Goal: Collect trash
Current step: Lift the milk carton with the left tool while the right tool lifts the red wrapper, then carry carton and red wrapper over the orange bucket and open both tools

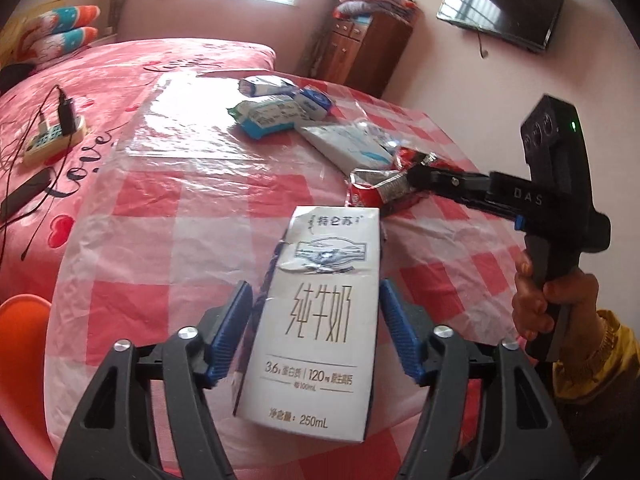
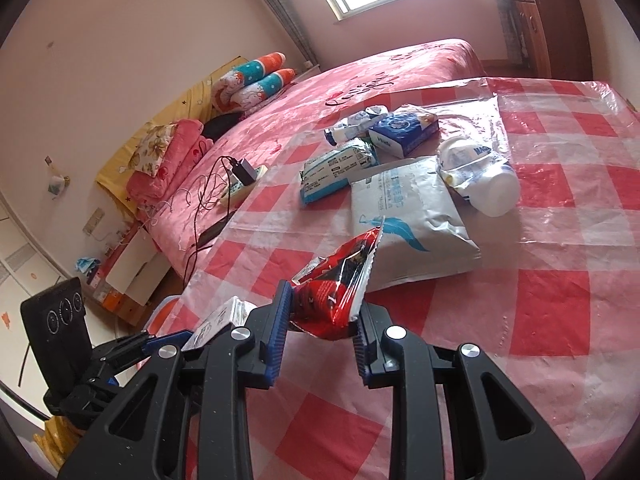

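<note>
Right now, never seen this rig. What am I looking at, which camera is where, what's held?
No robot: a person carries a black two-finger tool in each hand, with a fisheye camera on each looking along its blue-padded fingers.

The left wrist view shows the left hand-held gripper with a white 250 mL milk carton between its pads; the grip itself is not clear. At the right of that view the person's hand carries the other tool.

The right wrist view shows the right hand-held gripper shut on a crumpled red foil snack wrapper.

Below is a table under a red-and-white checked plastic cloth. Still lying there: a flat white pouch with a blue feather print, a white plastic bottle, a blue-and-white tissue box and small blue-white packets.
</note>
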Motion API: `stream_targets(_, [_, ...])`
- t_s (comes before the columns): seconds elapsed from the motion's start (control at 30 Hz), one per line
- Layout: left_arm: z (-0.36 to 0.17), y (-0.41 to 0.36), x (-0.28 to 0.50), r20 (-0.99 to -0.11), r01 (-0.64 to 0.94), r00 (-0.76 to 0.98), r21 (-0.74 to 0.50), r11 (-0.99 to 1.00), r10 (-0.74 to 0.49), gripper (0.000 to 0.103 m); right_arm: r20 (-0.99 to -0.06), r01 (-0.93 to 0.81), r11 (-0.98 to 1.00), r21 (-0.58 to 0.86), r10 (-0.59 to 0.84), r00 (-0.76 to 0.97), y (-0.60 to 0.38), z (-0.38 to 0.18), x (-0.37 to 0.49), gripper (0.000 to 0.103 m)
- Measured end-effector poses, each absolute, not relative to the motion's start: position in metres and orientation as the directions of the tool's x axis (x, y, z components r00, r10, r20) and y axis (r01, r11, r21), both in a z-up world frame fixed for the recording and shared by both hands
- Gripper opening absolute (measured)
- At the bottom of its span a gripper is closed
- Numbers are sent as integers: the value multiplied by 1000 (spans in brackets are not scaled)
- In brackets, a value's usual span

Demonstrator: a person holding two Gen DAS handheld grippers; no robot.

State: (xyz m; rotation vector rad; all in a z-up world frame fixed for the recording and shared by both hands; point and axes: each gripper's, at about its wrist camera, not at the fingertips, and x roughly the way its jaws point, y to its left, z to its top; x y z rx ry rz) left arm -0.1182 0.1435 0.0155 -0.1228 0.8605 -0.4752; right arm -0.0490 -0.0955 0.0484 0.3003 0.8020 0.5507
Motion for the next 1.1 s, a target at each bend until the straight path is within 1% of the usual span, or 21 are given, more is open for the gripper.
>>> stream_targets(0.13, [12,134,-122,-711,367,558,-251,896,-428,70,-596,-347,824,449,565,571,-97,49,-52,29])
stream_targets(0.27, [10,121,-128,-720,363,595,-154,919,-356,69,-606,-351,835,425,550,575,-94,49,-55,29])
stream_targets(0.33, [10,119,-129,-720,357,604,-140,923,-343,68,-611,-349,840,415,542,577,-92,49,-56,29])
stream_targets(0.5, [13,130,-130,-703,311,630,-162,936,-331,65,-619,-337,852,400,522,587,-89,52,-59,27])
stream_targets(0.77, [23,164,-131,-658,226,677,-239,944,-329,65,-622,-350,857,377,515,590,-75,58,-62,26])
stream_targets(0.93, [32,190,-136,-638,171,708,-260,950,-302,65,-614,-395,832,389,554,562,-55,67,-63,26])
stream_targets(1.1, [41,226,-148,-622,82,749,-258,963,-230,65,-596,-470,775,423,629,499,-20,77,-65,26])
